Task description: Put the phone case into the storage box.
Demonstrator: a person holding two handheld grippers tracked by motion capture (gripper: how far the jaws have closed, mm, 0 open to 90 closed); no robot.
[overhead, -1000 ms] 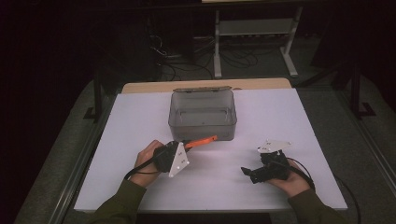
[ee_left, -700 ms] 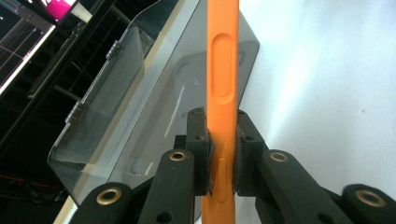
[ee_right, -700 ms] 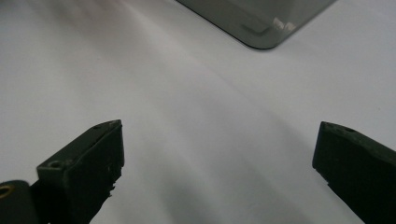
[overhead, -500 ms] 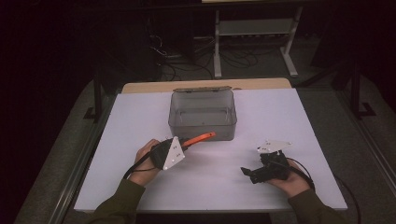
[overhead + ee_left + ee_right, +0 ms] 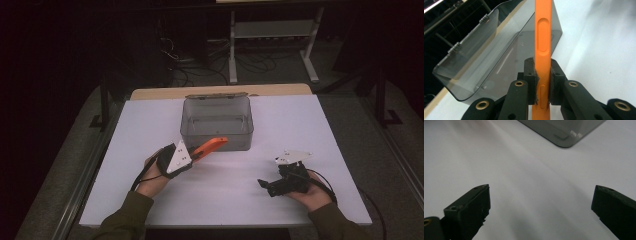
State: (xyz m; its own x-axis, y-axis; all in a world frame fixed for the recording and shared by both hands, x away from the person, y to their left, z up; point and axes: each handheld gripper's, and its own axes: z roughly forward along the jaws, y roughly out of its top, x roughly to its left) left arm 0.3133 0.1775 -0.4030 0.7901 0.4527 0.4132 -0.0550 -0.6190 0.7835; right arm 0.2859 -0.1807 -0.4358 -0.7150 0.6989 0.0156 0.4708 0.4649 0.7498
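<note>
We had the orange tool (image 5: 541, 47) clamped edge-on between the pads of the left claw (image 5: 541, 82), so that its long axis ran straight out ahead of the claw in line with the jaws. In the high view the tool (image 5: 210, 146) slanted up and away from that claw (image 5: 192, 156), its far tip just reaching the near wall of the grey transparent box (image 5: 217, 131). The box therefore lay directly ahead of the held tool, a little beyond and above its tip, with its hinged lid (image 5: 471, 42) standing open at the far side. We judged that the coming move turned on lifting the tip over that near wall. The right claw (image 5: 540, 202) stood wide and held nothing, low over the white desk (image 5: 529, 172), well apart from the tool and farther from the box's opening (image 5: 216, 112) than the left.
</note>
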